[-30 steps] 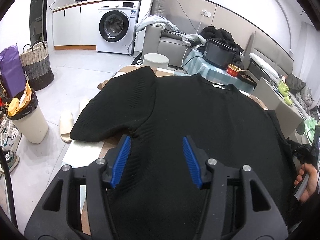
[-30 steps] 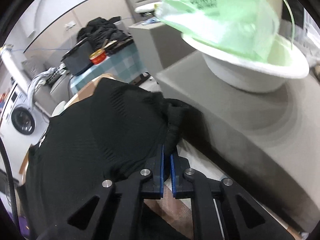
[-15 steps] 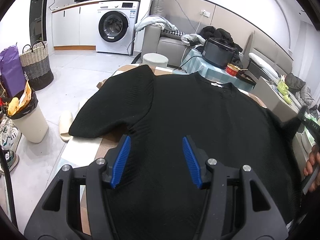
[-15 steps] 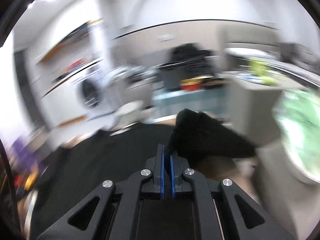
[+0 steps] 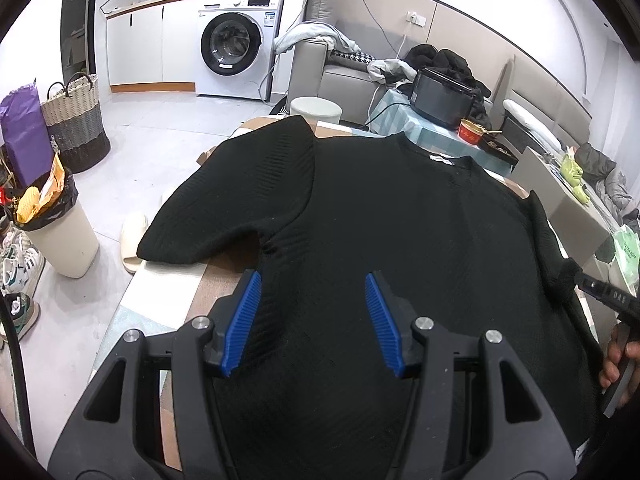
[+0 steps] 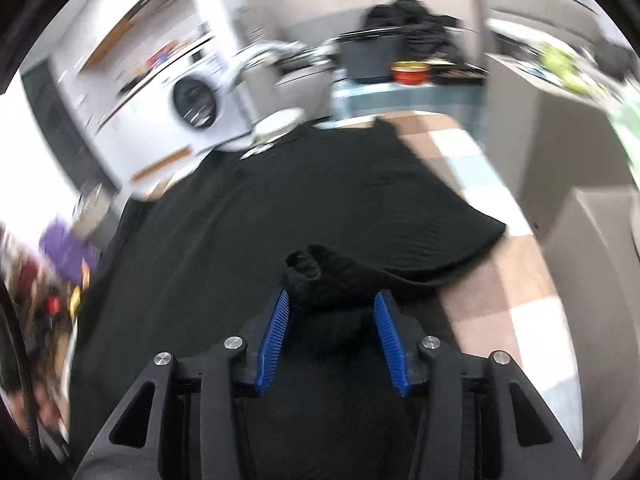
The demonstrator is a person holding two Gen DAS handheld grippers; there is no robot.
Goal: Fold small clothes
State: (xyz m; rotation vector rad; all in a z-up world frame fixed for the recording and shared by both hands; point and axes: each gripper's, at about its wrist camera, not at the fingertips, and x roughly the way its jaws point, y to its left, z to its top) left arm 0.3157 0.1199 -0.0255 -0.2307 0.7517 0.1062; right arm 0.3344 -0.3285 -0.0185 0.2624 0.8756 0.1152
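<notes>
A black knit short-sleeved top (image 5: 400, 232) lies spread flat on the table, neck to the far side, its left sleeve (image 5: 240, 196) hanging over the table's left edge. My left gripper (image 5: 312, 312) is open and empty just above the top's lower left part. My right gripper (image 6: 330, 328) is open; the top's right sleeve (image 6: 420, 224) is folded inward over the body and its bunched cuff (image 6: 312, 272) lies between the blue pads without being clamped. The right wrist view is blurred by motion.
The table (image 5: 180, 300) has a checked brown and pale cloth. A white bin with a black liner (image 5: 60, 236) and a slipper (image 5: 134, 236) stand on the floor at left. A grey box (image 6: 592, 264) stands close on the right. A cooker (image 5: 440, 96) sits behind.
My right gripper, shut on the right sleeve before, has carried it inward over the body and opened, letting it go. The left gripper has stayed in place, open.
</notes>
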